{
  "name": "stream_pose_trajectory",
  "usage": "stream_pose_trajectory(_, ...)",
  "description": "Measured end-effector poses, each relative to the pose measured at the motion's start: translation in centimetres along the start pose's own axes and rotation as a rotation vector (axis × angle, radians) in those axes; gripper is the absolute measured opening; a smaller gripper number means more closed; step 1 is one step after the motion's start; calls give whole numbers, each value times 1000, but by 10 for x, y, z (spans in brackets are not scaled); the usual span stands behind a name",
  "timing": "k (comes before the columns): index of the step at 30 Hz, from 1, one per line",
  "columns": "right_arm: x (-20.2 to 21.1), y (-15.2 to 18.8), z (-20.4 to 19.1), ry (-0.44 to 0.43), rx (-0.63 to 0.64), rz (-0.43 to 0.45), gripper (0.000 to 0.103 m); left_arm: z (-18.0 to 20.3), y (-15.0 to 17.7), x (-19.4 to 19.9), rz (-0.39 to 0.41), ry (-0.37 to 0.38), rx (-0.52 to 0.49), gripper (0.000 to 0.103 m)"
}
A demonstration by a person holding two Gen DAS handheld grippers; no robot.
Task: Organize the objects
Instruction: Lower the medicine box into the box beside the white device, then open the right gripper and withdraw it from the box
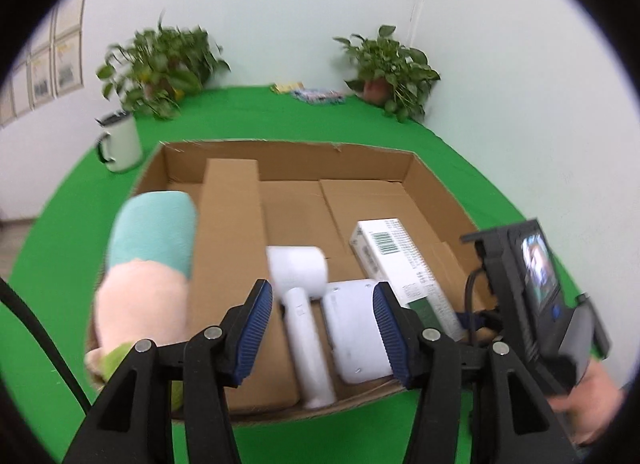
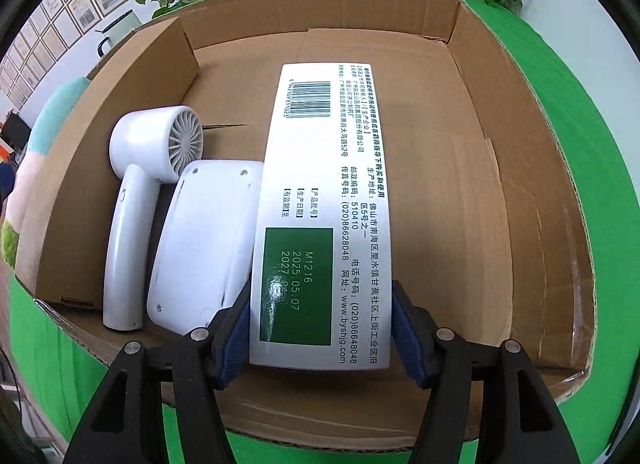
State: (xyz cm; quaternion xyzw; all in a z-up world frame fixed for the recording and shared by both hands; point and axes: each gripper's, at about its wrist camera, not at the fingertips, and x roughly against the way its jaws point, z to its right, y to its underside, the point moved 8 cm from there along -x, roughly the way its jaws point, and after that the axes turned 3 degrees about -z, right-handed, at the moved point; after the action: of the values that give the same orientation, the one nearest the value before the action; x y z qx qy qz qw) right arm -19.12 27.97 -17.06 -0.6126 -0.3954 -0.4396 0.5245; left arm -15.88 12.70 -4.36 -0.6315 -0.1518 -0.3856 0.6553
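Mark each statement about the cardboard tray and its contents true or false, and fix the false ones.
1. The white hair dryer lies inside the cardboard tray. True.
2. The barcoded white box sits outside the tray. False: it is inside, between the right gripper jaws.
3. The plush toy shares the dryer's compartment. False: a cardboard divider separates them.
4. A mug stands on the green cloth outside the tray. True.
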Motion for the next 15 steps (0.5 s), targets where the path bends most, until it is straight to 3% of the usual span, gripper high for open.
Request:
stream_pose_trajectory(2,3,1,-1,-6,7,13,65,-10,10,15,25,-34,-10,52)
stream_pose_trajectory(5,24,4,-1,-24,20,91,81,-27,20,32,61,-111,-6,60)
stream_pose_trajectory(6,32,7,-2,-19,34,125,92,-32,23,33,82,-136,-2,64)
stream_pose_trajectory(8,49,14,-1,-31,44,216,102,-43,28,41,133,-197,4,75)
stream_pose_trajectory(12,83,33,2,69,46,467,102,-62,41,43,206,-273,34,80)
stream_pose_trajectory(15,80,45,-1,95,43,546,102,-70,52,30,194,-298,41,80)
